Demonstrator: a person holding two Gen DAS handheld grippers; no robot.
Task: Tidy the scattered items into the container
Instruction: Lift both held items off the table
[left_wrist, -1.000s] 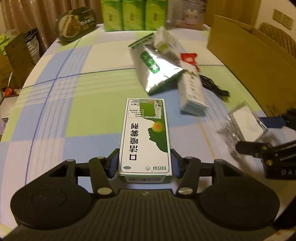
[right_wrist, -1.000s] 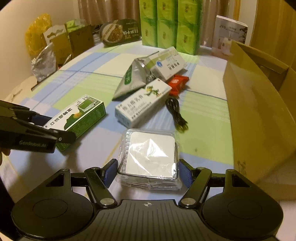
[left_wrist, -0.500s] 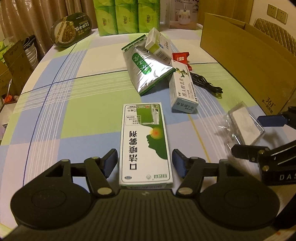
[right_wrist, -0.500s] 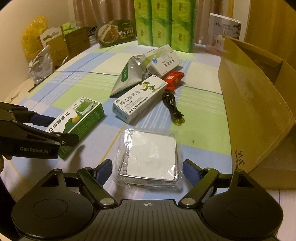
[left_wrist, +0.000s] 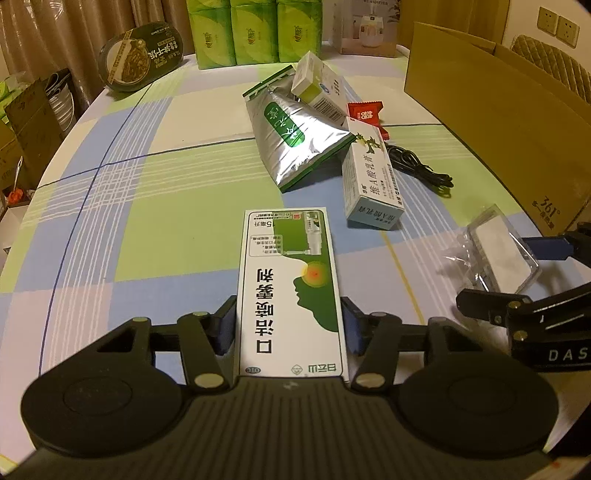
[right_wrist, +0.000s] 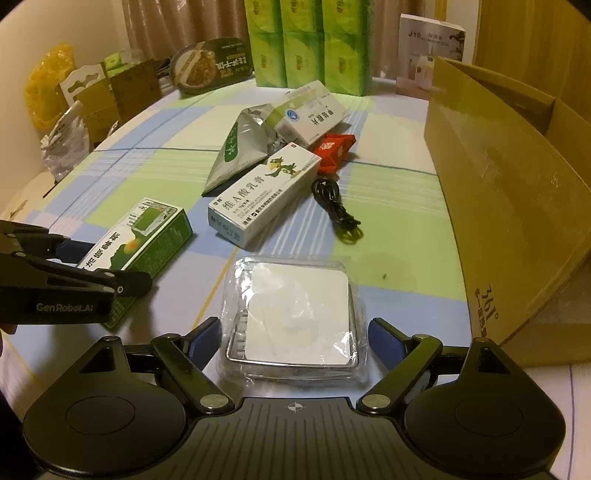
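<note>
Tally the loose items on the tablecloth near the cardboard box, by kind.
Medicine cartons: 3 (green spray box, cream box, white-green box)
Foil pouch: 1
Red candy packet: 1
Black cable: 1
Clear plastic case: 1
Total: 7

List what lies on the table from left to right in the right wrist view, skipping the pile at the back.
left gripper → green spray box → white ointment box → clear plastic case → black cable → cardboard box

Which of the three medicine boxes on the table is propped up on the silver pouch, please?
The white box with the lime-green end; it leans tilted on the silver pouch, the others lie flat.
</note>
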